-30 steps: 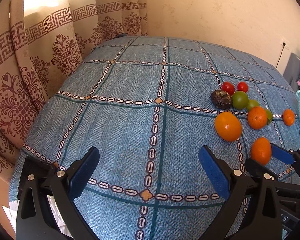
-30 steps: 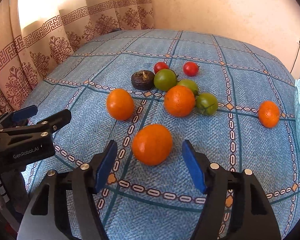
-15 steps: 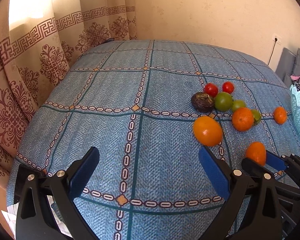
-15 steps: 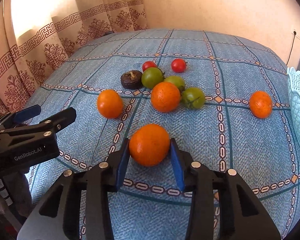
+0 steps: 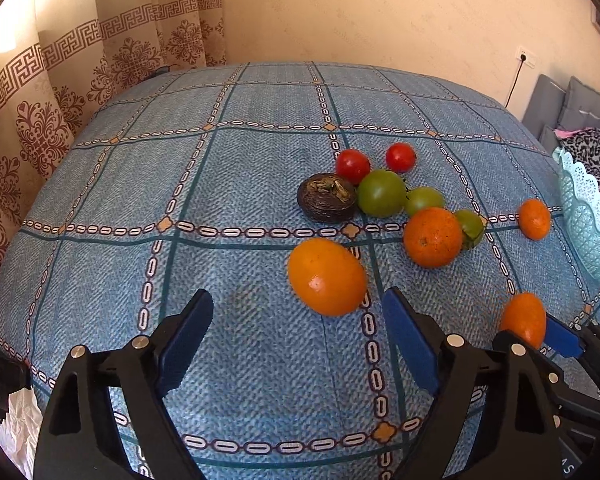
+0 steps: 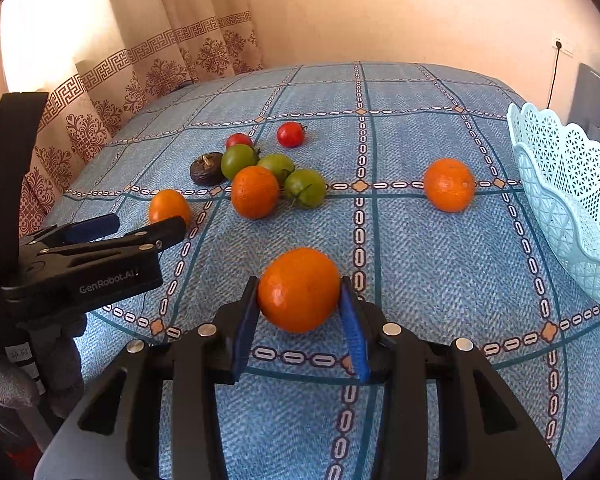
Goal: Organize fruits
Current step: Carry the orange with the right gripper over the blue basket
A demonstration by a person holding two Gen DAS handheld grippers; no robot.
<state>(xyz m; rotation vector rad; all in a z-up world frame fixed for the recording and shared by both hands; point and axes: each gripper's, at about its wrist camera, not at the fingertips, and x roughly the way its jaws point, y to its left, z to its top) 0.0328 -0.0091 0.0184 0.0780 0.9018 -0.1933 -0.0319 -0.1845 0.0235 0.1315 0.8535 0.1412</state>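
My right gripper (image 6: 300, 320) is shut on an orange (image 6: 299, 289), just above the blue tablecloth; that orange shows in the left wrist view (image 5: 523, 319) too. My left gripper (image 5: 298, 334) is open, and a second orange (image 5: 326, 276) lies just ahead between its fingertips, untouched; this orange is also in the right wrist view (image 6: 169, 207). A cluster further back holds a third orange (image 6: 255, 191), green tomatoes (image 6: 305, 187), red tomatoes (image 6: 290, 134) and a dark brown fruit (image 6: 207, 168). Another orange (image 6: 449, 185) lies alone near the basket.
A pale turquoise lattice basket (image 6: 568, 184) stands at the right edge of the table; it also shows in the left wrist view (image 5: 588, 216). Patterned curtains (image 5: 60, 92) hang at the left, a beige wall behind. White crumpled paper (image 5: 16, 432) lies at the lower left.
My right gripper closed on the orange and swung right toward the basket. My left gripper moved forward and right, so the second orange now lies just ahead of its fingertips.
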